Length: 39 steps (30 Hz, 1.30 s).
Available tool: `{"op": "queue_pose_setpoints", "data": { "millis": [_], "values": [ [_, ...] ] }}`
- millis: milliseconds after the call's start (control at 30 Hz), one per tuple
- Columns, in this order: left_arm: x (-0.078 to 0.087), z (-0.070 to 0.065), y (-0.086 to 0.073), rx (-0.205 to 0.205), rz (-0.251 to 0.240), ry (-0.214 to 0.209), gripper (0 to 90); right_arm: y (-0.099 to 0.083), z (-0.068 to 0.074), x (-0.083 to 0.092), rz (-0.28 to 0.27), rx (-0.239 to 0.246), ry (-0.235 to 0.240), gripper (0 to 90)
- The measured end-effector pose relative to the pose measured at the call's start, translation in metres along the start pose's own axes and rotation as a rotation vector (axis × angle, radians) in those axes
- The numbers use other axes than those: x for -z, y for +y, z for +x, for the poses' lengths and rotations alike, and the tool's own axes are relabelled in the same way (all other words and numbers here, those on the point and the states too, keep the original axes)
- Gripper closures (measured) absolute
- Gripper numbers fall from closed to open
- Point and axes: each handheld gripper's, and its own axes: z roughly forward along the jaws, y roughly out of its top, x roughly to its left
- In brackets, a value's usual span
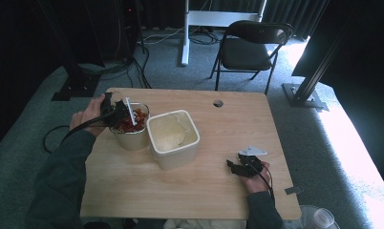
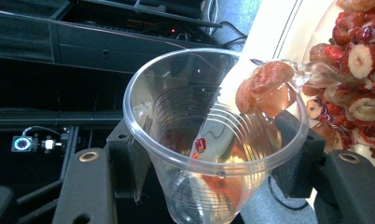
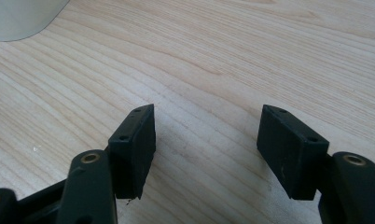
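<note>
Clear plastic cup [image 2: 209,154] clamped in left gripper [image 2: 213,163], tilted over fruit bin [image 1: 133,138].

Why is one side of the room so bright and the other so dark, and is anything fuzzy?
High view: daylight washes out the grey carpet at right, while the left stays dark. Left gripper view: the clear plastic cup held by the left gripper is sharp, with soft glints. Right gripper view: the pale wooden table is evenly lit and blurs slightly farther off.

Bright light comes in from the right of the high view — the floor [image 1: 352,138] there is washed out white, while the left side stays very dark. Close up, the clear cup [image 2: 213,135] shines with glare — the table [image 3: 232,56] looks soft and even.
</note>
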Motion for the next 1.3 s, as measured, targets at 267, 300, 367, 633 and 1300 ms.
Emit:
{"op": "queue_pose_setpoints", "data": {
  "millis": [267, 300, 367, 633, 1300],
  "values": [
    [0.0005, -0.0011, 0.0005, -0.017, 0.0, 0.012, 38.8, 0.0, 0.0, 0.0, 0.0, 0.0, 0.0, 36.5],
    [0.0009, -0.0014, 0.001, -0.029, 0.001, 0.018, 38.8, 0.0, 0.0, 0.0, 0.0, 0.0, 0.0, 36.5],
    [0.0009, -0.0015, 0.0015, -0.037, 0.002, 0.021, 38.9, 0.0, 0.0, 0.0, 0.0, 0.0, 0.0, 36.5],
    [0.0016, -0.0025, 0.003, -0.07, 0.009, 0.036, 39.0, 0.0, 0.0, 0.0, 0.0, 0.0, 0.0, 36.5],
    [0.0023, -0.007, 0.0056, -0.141, 0.012, 0.078, 39.5, 0.0, 0.0, 0.0, 0.0, 0.0, 0.0, 36.5]
  ]
}}
